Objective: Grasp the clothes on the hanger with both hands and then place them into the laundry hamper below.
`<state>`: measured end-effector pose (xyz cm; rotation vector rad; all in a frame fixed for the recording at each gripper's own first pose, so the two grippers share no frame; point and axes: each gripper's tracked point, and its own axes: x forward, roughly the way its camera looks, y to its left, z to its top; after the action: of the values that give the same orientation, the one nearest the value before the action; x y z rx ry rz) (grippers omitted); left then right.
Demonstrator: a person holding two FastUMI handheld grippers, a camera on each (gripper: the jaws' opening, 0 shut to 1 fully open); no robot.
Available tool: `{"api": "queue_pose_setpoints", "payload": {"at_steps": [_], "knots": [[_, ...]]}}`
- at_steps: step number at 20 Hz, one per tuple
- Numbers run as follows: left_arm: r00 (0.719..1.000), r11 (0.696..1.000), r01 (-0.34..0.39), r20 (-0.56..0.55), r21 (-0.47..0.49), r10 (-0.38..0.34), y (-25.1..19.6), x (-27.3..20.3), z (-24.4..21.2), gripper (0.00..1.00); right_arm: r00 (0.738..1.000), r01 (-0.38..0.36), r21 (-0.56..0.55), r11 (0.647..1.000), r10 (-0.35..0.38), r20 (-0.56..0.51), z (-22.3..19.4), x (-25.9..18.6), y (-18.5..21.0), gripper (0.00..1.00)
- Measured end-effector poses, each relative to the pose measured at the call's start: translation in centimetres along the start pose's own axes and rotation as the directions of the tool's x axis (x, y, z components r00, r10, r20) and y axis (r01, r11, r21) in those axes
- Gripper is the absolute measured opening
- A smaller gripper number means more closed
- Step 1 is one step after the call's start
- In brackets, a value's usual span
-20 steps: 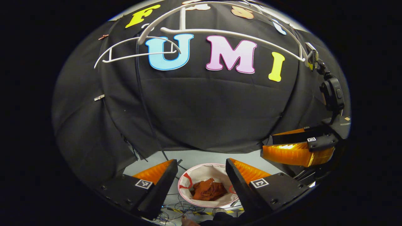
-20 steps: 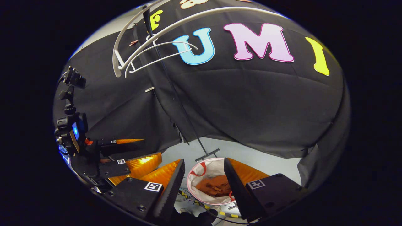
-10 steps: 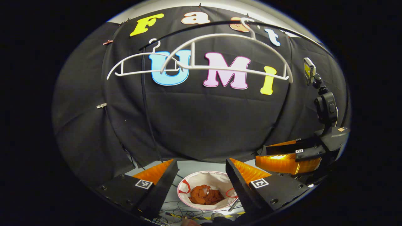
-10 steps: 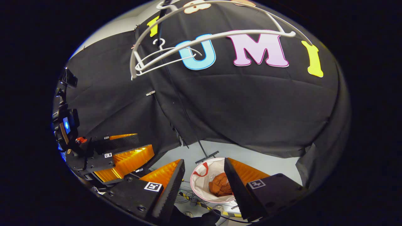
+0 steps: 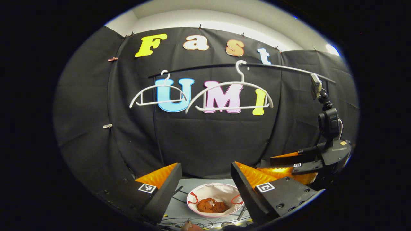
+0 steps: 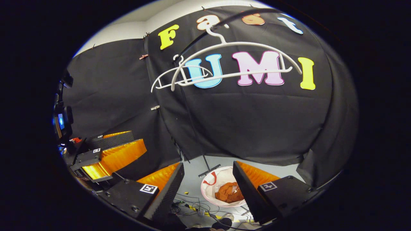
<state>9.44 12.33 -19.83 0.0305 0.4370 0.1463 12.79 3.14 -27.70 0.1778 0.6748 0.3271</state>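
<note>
Rust-orange clothes [image 5: 212,205] [image 6: 229,192] lie crumpled inside the white laundry hamper [image 5: 218,189] [image 6: 215,179], which stands on the floor and has red handles. Two bare white hangers [image 5: 231,108] [image 5: 160,103] [image 6: 244,74] hang on a black rail [image 5: 289,68] in front of the black cloth. My left gripper [image 5: 204,166] is open and holds nothing, high above the hamper. My right gripper [image 6: 208,164] is open too, with the hamper showing between its fingers. Each gripper shows beside the other: the right gripper [image 5: 273,163], the left gripper [image 6: 138,139].
Loose cables [image 6: 192,202] and a strip of yellow-black tape lie on the grey floor by the hamper. The foot of the rail's stand [image 6: 208,168] rests just behind the hamper. A camera mount [image 5: 327,122] rises from the right gripper.
Both grippers have drawn back from the cloth wall and tilted up. The hangers and rail now look smaller and lower in both views. Both stay open; the clothes remain in the hamper.
</note>
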Motion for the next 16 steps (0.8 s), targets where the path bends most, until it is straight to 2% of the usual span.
{"api": "queue_pose_setpoints", "payload": {"at_steps": [4,10,16], "knots": [[0.996,0.999,0.040,0.072,0.025,-0.042,0.2,-5.4,1.9,0.98,0.995,0.052,-0.006,0.999,-0.052,0.091,0.8,-5.3,3.1,0.98],[0.978,0.995,0.091,0.183,0.049,-0.098,-0.7,-12.3,5.1,0.97,0.972,0.113,-0.025,0.993,-0.105,0.210,3.1,-11.6,7.0,0.99],[0.956,0.990,0.127,0.257,0.062,-0.139,-1.0,-16.1,7.7,0.97,0.923,0.174,-0.067,0.982,-0.139,0.358,6.0,-16.5,9.1,0.98]]}}
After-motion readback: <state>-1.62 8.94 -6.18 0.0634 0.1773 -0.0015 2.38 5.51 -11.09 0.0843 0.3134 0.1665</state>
